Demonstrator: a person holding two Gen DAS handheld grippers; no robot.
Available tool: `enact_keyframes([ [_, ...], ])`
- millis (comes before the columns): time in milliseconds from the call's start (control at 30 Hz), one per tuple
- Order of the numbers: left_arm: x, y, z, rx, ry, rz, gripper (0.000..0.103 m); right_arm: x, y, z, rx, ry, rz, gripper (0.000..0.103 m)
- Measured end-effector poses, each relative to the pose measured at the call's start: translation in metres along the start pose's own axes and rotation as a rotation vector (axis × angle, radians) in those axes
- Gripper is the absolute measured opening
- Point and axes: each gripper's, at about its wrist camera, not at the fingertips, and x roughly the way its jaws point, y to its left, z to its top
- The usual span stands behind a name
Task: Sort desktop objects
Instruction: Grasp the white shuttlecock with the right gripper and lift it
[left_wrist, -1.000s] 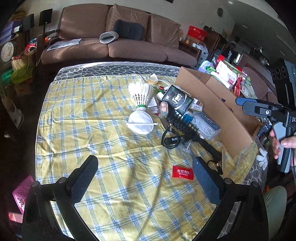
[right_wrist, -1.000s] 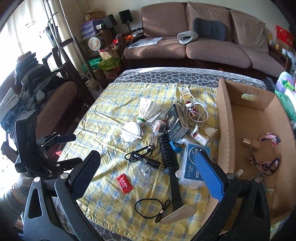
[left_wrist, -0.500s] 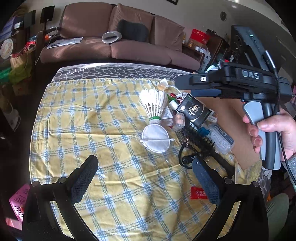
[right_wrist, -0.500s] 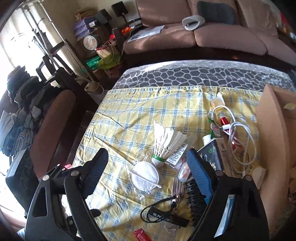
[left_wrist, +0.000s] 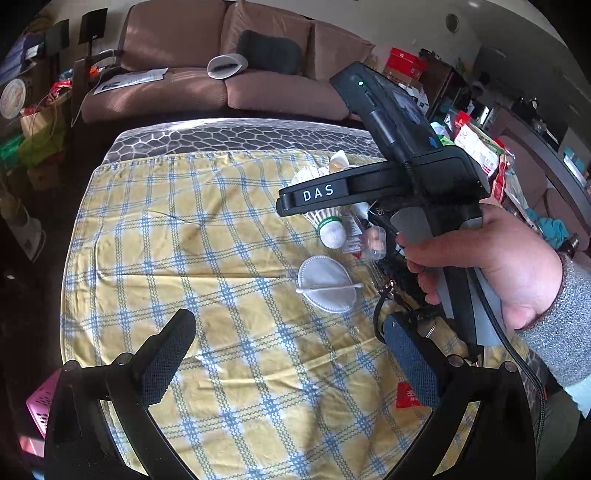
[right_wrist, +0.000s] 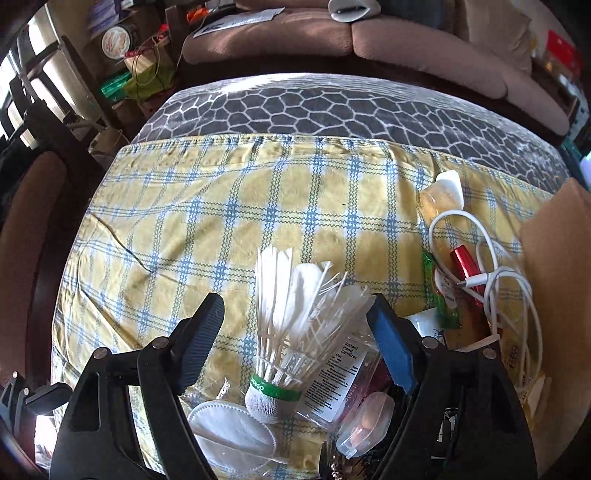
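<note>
Your right gripper (right_wrist: 295, 332) has swung in from beside the brown cardboard box (right_wrist: 554, 258) and dropped over the clutter, so it now points steeply down at the white feathered shuttlecock with a green band round its cork (right_wrist: 284, 354). Its jaws, which stood at their widest a second ago, have drawn in partway and now hold steady, unclenched and gripping nothing: the feather skirt sits between them, with the blue pad (right_wrist: 388, 350) just beside the feathers on one side and a clear gap on the other. From the left wrist view your right hand (left_wrist: 491, 266) wraps the handle above the shuttlecock, and the gripper's body hides much of the pile behind it. The shuttlecock lies tilted on the yellow and blue checked tablecloth (right_wrist: 221, 221), its cork resting against the round white face mask (right_wrist: 232, 432) and its feathers leaning on the clear hand sanitizer bottle (right_wrist: 340, 373); a coiled white charging cable (right_wrist: 491, 280) lies well apart, nearer the box. Your left gripper (left_wrist: 284, 354) has barely shifted and hangs released over bare cloth, nothing between its fingers. This looks like the approach to a pick: the shuttlecock is lined up but not yet pinched, and you will likely need to come lower and close gently, since the feathers crush easily.
</note>
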Motion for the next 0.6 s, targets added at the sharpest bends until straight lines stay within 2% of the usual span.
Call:
enact_keyframes([
  [67, 0.0, -0.002, 0.0, 0.005, 0.0, -0.004, 0.103, 0.002, 0.004, 0.0, -0.038, -0.002, -0.026, 0.07],
  [100, 0.001, -0.003, 0.001, 0.005, 0.001, -0.01, 0.103, 0.001, 0.007, -0.001, -0.067, -0.004, -0.015, 0.045],
  [133, 0.001, -0.003, 0.0, 0.003, 0.002, -0.02, 0.103, 0.001, 0.009, -0.001, -0.093, 0.004, -0.004, 0.036],
  [300, 0.006, -0.009, -0.001, 0.012, 0.011, -0.046, 0.103, -0.026, 0.01, -0.008, -0.139, -0.046, 0.035, 0.036],
  [433, 0.01, -0.014, -0.004, 0.015, 0.004, -0.078, 0.103, -0.075, 0.004, -0.014, -0.131, -0.145, 0.138, 0.037],
  [600, 0.021, -0.018, -0.008, 0.037, 0.0, -0.049, 0.103, -0.141, -0.017, -0.044, -0.109, -0.222, 0.26, 0.04],
])
